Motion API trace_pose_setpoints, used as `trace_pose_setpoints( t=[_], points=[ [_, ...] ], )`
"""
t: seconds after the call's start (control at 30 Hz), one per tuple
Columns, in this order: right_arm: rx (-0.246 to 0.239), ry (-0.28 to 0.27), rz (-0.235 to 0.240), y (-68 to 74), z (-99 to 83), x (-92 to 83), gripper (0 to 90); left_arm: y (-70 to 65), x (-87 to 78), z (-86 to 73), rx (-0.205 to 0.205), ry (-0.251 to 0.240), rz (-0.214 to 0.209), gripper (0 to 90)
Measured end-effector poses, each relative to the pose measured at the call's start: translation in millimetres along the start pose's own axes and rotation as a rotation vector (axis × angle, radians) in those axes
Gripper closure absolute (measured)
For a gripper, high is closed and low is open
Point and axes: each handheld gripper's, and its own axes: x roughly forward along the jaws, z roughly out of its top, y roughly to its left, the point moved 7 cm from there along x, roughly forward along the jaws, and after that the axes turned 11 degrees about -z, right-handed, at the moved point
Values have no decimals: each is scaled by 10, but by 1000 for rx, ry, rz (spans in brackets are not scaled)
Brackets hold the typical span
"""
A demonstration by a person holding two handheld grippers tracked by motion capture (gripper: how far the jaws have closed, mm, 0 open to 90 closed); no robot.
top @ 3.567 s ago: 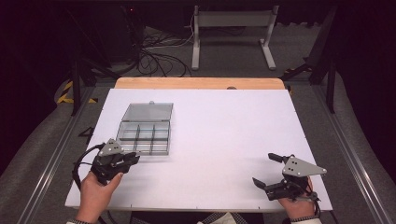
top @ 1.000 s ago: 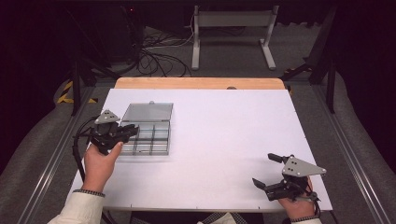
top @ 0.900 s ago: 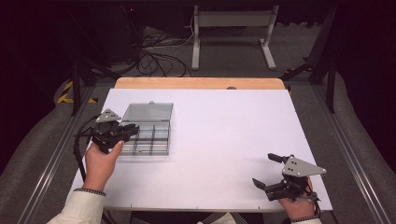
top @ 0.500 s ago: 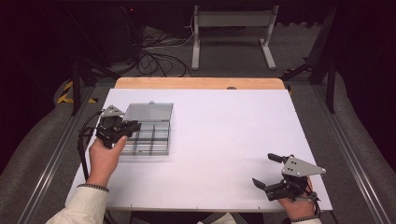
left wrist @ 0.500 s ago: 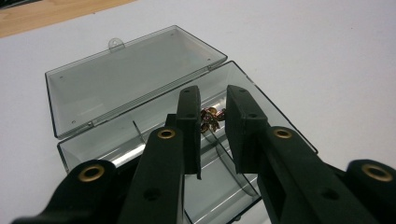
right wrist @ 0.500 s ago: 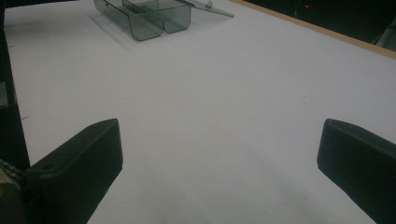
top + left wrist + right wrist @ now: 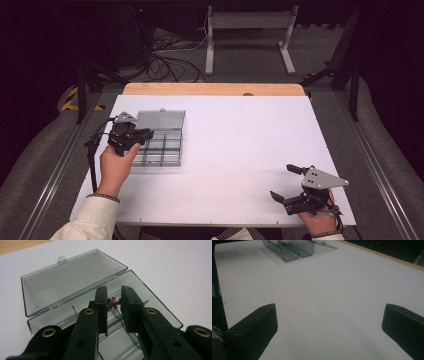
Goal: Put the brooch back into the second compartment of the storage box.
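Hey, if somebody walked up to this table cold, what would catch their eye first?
Probably the clear plastic box at the left of the white table, its lid folded back flat. The left gripper hangs over it with its jaws close together, pointing at a small cluster of brassy bits in one compartment. Far off at the near right corner, the right gripper rests with its jaws wide apart and nothing between them.
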Motion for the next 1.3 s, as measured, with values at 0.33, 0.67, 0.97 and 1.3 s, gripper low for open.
trace_pose_setpoints(
  t=[0.33,0.67,0.97,1.3],
  points=[
    [1,-1,1,-2,0,1,7,75,157,-49,6,72,32,755],
    [0,-2,3,-1,1,3,7,129,265,-93,-10,118,31,754],
    [-1,-2,5,2,1,5,7,194,335,-137,-41,159,30,752],
    [-4,-1,7,2,-1,5,7,242,405,-170,-80,191,19,750]
  ],
)
